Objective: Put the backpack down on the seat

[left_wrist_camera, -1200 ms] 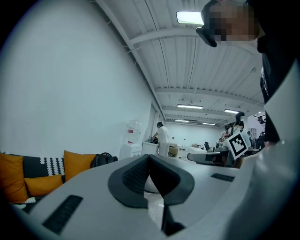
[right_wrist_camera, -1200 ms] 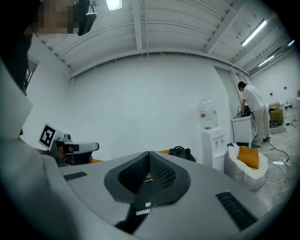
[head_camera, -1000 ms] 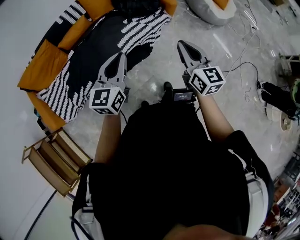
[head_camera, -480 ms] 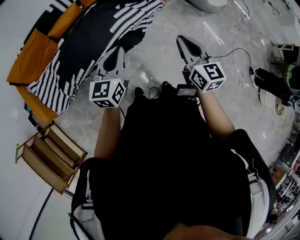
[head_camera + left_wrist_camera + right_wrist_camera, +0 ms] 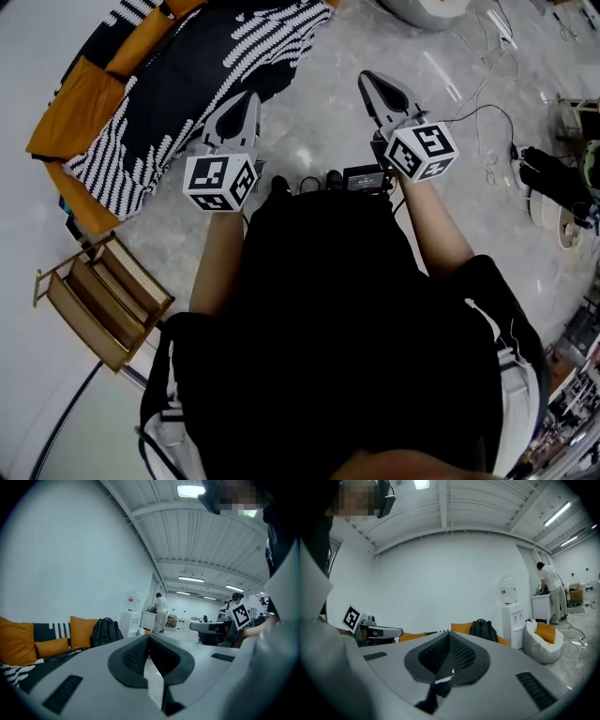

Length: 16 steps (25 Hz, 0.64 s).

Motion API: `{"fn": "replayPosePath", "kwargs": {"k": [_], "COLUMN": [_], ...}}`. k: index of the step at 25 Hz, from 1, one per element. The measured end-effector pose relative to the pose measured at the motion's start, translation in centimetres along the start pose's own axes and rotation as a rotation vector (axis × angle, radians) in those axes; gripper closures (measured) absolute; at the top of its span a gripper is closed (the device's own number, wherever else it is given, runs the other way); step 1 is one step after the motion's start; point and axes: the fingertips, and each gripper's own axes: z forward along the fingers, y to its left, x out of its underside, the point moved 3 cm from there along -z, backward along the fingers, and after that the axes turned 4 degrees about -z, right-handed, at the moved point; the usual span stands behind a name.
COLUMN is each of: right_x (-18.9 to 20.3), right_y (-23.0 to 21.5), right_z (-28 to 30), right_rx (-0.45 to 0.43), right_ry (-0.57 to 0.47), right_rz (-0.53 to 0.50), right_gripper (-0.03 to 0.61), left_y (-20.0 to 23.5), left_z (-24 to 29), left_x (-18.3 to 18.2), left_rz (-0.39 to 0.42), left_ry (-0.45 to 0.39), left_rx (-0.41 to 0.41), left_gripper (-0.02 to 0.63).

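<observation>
Both tongs are pinched fully shut, with nothing seen held. The left gripper hovers by the edge of the sofa. The right gripper is over the pale floor beside it. The black backpack stands upright on the seat (just beside an orange cushion), well apart from both.

Both forearms bare, stretched forward from the black-clad torso, one on each side. Left gripper ahead-left of torso, fingers pressed together, nothing between them, aimed forward and slightly down. Right gripper ahead-right of torso, fingers also together, same near-level aim. Marker cubes sit at the wrists. Grippers roughly parallel, apart.
</observation>
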Motion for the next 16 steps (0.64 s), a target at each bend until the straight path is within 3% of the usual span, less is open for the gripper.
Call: {"fn": "replayPosePath", "kwargs": {"k": [8, 12, 16], "right_x": [2.5, 2.7, 2.3], "right_y": [0.0, -0.5, -1.5], "right_z": [-0.8, -0.9, -3.6], "right_rx": [-0.036, -0.028, -0.020], "right_ry": [0.036, 0.036, 0.021], "right_rz": [0.058, 0.064, 0.059], "right_gripper": [0.546, 0.546, 0.546], "left_y": [-1.9, -1.7, -4.5], "left_z": [0.3, 0.2, -0.5], "left_x": [0.5, 0.7, 0.7], "left_rz": [0.003, -0.006, 0.002], "left_ry": [0.035, 0.023, 0.001], "left_rx": [0.027, 0.009, -0.018], "left_gripper": [0.597, 0.597, 0.598]}}
